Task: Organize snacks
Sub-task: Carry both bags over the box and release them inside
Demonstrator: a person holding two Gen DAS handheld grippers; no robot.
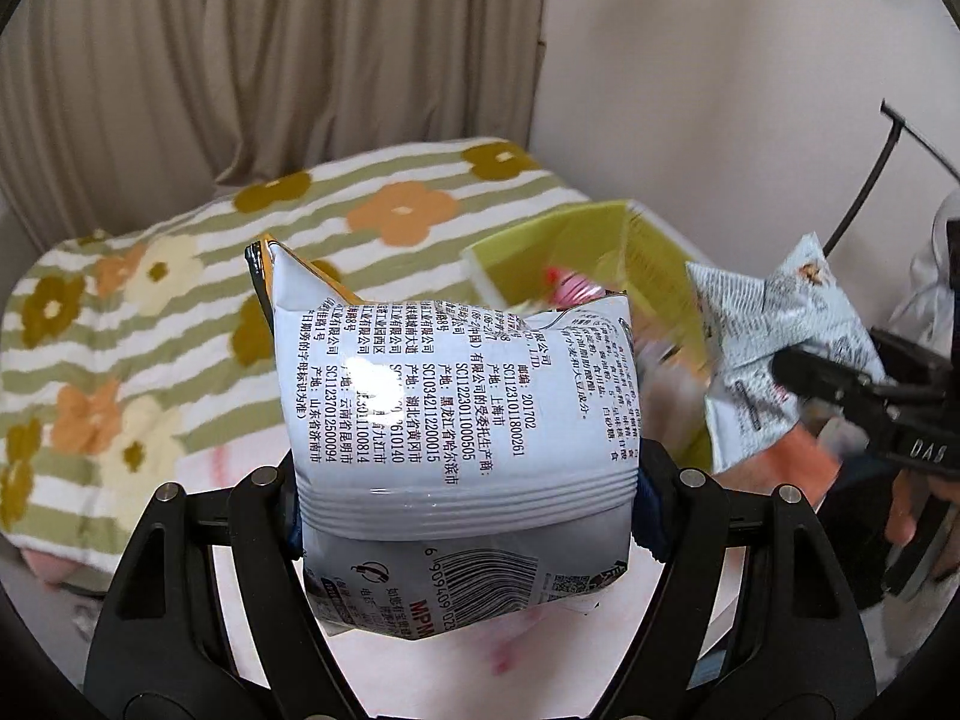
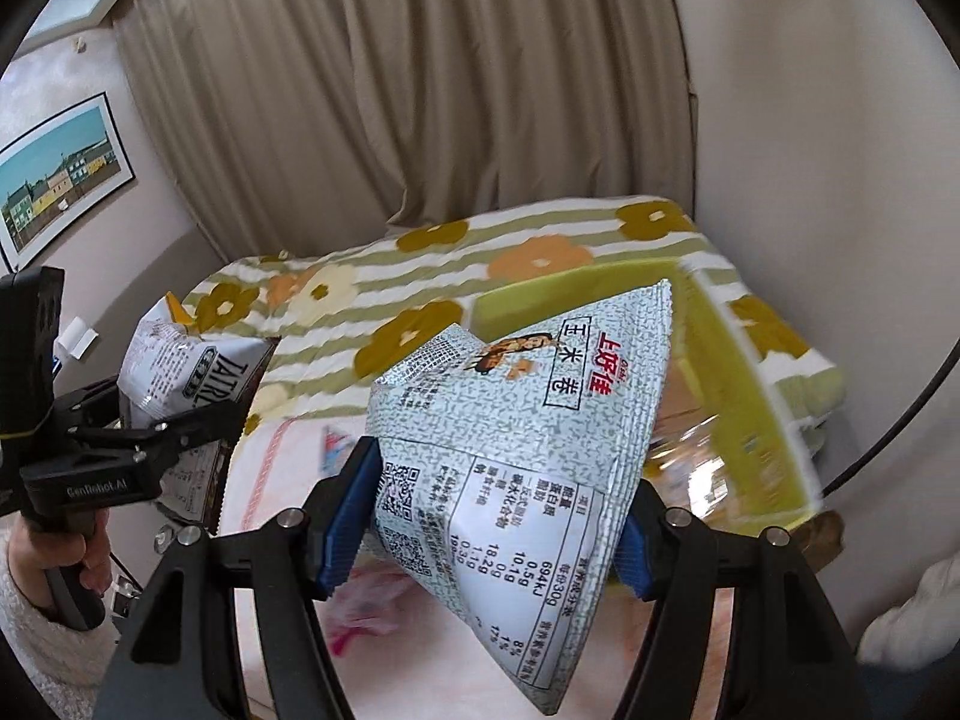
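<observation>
My left gripper point(image 1: 465, 510) is shut on a white snack bag with black print and a barcode point(image 1: 456, 408), held up over the bed. In the right wrist view that same bag point(image 2: 180, 372) hangs at the left in the left gripper point(image 2: 180, 426). My right gripper point(image 2: 486, 528) is shut on a pale blue-grey patterned snack bag point(image 2: 516, 444), its blue pads point(image 2: 351, 510) pressing both sides. The left wrist view shows this bag point(image 1: 774, 348) at the right. A yellow-green box point(image 1: 600, 264) stands behind both bags, with pink packets inside; in the right wrist view the box point(image 2: 750, 396) is blurred.
A bed with a striped flower blanket point(image 1: 150, 312) and a pink sheet point(image 2: 288, 468) fills the ground below. Beige curtains point(image 2: 420, 90) and a white wall stand behind. A framed picture point(image 2: 60, 180) hangs at the left. A person's hand point(image 2: 36, 546) in a fuzzy white sleeve holds the left gripper's handle.
</observation>
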